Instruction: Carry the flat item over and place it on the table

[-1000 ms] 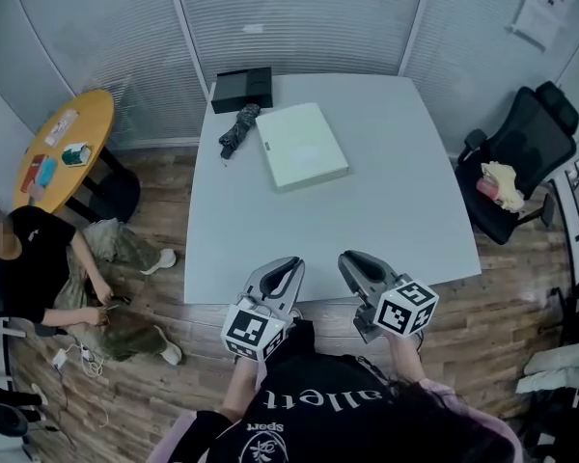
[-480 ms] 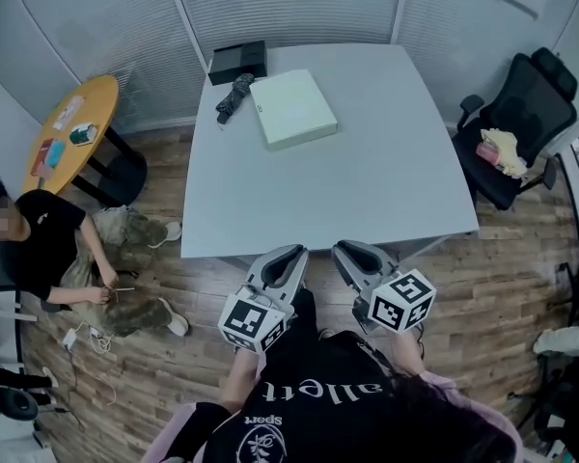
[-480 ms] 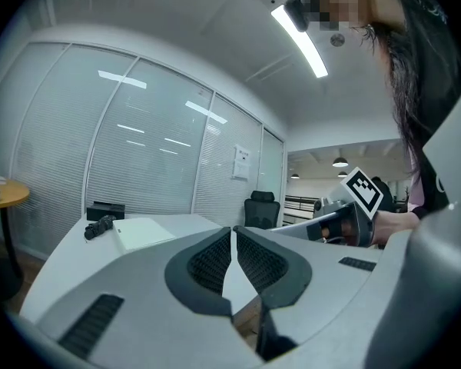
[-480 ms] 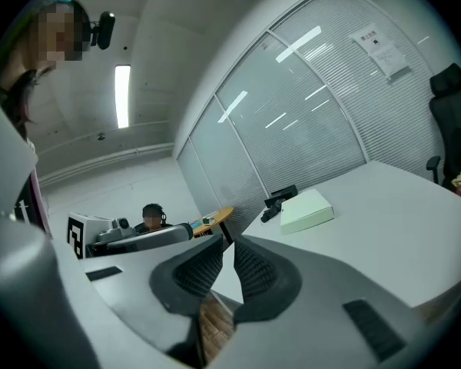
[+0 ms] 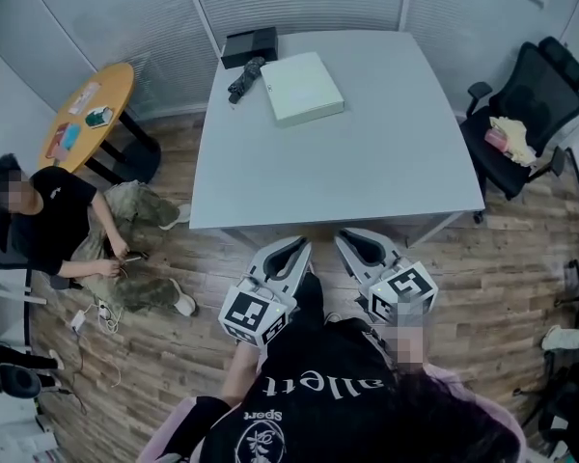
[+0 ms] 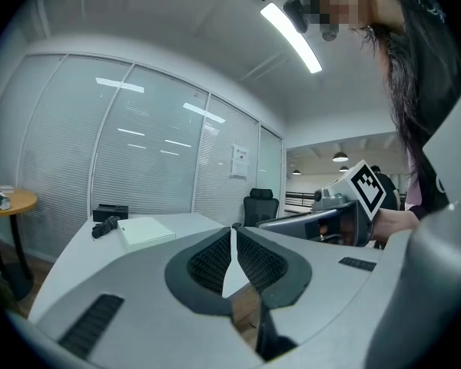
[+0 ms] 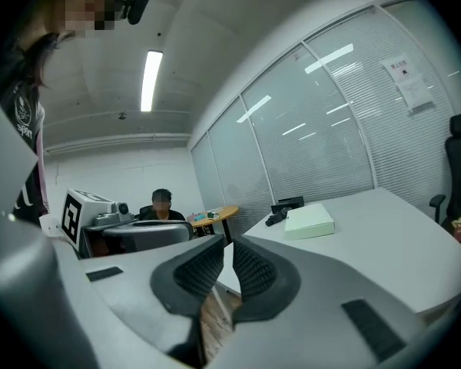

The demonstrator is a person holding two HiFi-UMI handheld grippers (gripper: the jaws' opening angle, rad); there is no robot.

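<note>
Both of my grippers are empty. The left gripper (image 6: 232, 230) has its ribbed black pads (image 6: 210, 260) pressed tip to tip with nothing between them. The right gripper (image 7: 226, 242) is closed the same way, with only a hairline slit showing between its pads. In the head view they sit side by side off the table's six o'clock edge, over the wood-plank floor (image 5: 502, 268). Both are smooth grey moulded shells pointing to twelve o'clock. The table (image 5: 367, 152) has a square, matte, pale grey top. The flat box (image 5: 302, 87), a thin pale greenish-white slab with crisp edges, lies flat on it toward the eleven o'clock corner. It is turned slightly askew and is well apart from both grippers. Just beside it, at its nine o'clock, lies a dark folded umbrella (image 5: 243, 77) of crumpled fabric. A black rectangular case (image 5: 250, 46) sits at the far corner. At the table's nine o'clock stands a round table (image 5: 87, 114) with an orange wooden top. A seated person (image 5: 58, 230) is at about eight o'clock. A black chair (image 5: 521, 104) at three o'clock holds a yellowish cloth (image 5: 510, 135).
</note>
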